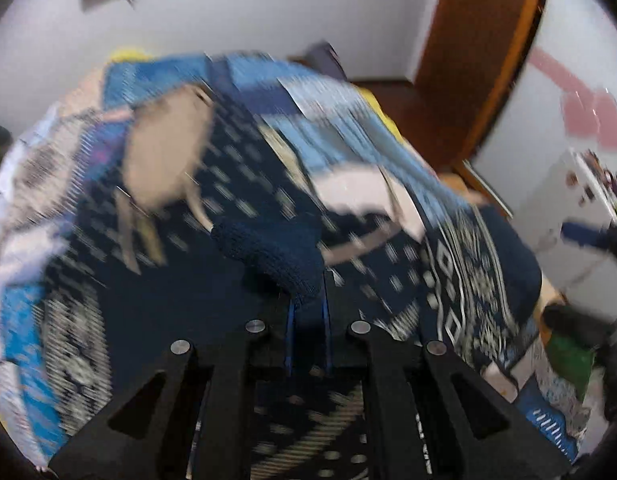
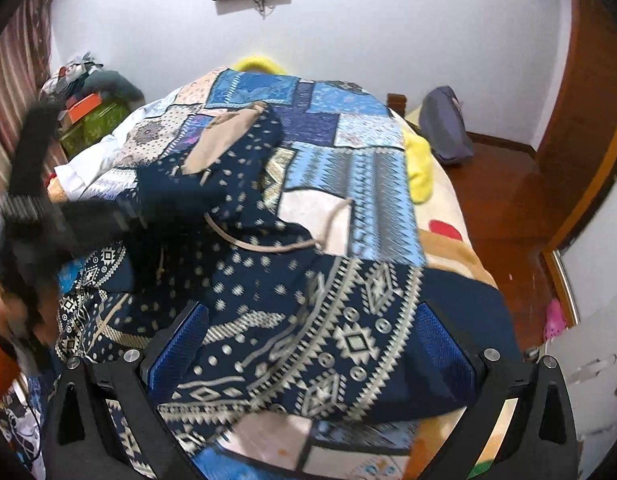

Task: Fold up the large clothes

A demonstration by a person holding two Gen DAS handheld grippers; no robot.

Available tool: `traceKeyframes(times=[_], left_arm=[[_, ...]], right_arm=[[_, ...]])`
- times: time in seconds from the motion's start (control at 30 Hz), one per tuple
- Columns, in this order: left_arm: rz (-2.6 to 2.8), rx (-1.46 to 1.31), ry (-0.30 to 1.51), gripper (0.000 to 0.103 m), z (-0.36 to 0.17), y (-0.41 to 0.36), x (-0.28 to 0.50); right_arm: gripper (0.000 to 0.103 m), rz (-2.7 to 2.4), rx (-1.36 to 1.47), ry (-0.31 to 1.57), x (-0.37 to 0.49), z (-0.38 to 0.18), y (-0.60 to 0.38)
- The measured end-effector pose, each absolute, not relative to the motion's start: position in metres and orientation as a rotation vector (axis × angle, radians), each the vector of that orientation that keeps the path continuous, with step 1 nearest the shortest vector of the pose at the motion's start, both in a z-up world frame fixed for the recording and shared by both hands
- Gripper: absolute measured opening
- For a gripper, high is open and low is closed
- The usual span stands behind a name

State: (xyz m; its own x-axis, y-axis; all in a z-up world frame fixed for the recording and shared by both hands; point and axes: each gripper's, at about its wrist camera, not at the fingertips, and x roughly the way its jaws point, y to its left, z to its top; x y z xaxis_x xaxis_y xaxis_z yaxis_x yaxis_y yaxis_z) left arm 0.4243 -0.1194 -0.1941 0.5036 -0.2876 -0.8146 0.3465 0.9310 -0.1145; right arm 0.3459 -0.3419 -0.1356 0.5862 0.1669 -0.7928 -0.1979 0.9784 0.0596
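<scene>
L gripper is pointing steeply down, jaws nearly closed, pinching cloth. R gripper is also tilting down, jaws standing wide apart.

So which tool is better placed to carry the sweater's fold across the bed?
Left, probably. The left tool is shut on the sweater's knit cuff; the right tool is open, holding nothing.

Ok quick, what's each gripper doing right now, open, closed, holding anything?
Left gripper: shut on the dark blue knit cuff of the patterned sweater.
Right gripper: open, holding nothing, over the sweater.
</scene>
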Motion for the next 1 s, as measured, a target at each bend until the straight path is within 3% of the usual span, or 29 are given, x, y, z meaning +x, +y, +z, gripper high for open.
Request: traceKeyframes(times=[0.2,0.3,0.33,0.5,0.57,0.7,0.9,1.0], left_arm=[[-0.448,0.104,1.087,0.014,-0.231,-0.146,0.407],[-0.463,0.108,1.134,0.044,-0.232,-0.138,0.401],[-0.456,0.106,1.14,0.062,-0.229,-0.133,0.399],[-0.425,0.081,1.052,0.072,-0.196,-0.077,0.379],[-0.347,0.066,1.01,0.083,-0.189,-0.042,0.373],[-0.171,0.109,1.012,0.086,-0.203,0.03,0.367],[0.065,0.143,1.141,0.086,-0.261,0.132,0.346],[0.107,0.139,1.184,0.085,-0.285,0.154,0.338]], right_arm=[[0.103,0.203,-0.012,0.957,0.342,-0.144,-0.354],[0.103,0.215,-0.002,0.97,0.343,-0.148,-0.35],[0.103,0.219,0.0,0.973,0.345,-0.149,-0.348],[0.103,0.266,0.024,0.995,0.359,-0.157,-0.323],[0.103,0.286,0.029,1.014,0.367,-0.164,-0.31],[0.102,0.32,-0.015,1.048,0.382,-0.182,-0.275],[0.072,0.352,-0.108,1.09,0.404,-0.209,-0.224],[0.049,0.324,-0.129,1.106,0.415,-0.223,-0.21]])
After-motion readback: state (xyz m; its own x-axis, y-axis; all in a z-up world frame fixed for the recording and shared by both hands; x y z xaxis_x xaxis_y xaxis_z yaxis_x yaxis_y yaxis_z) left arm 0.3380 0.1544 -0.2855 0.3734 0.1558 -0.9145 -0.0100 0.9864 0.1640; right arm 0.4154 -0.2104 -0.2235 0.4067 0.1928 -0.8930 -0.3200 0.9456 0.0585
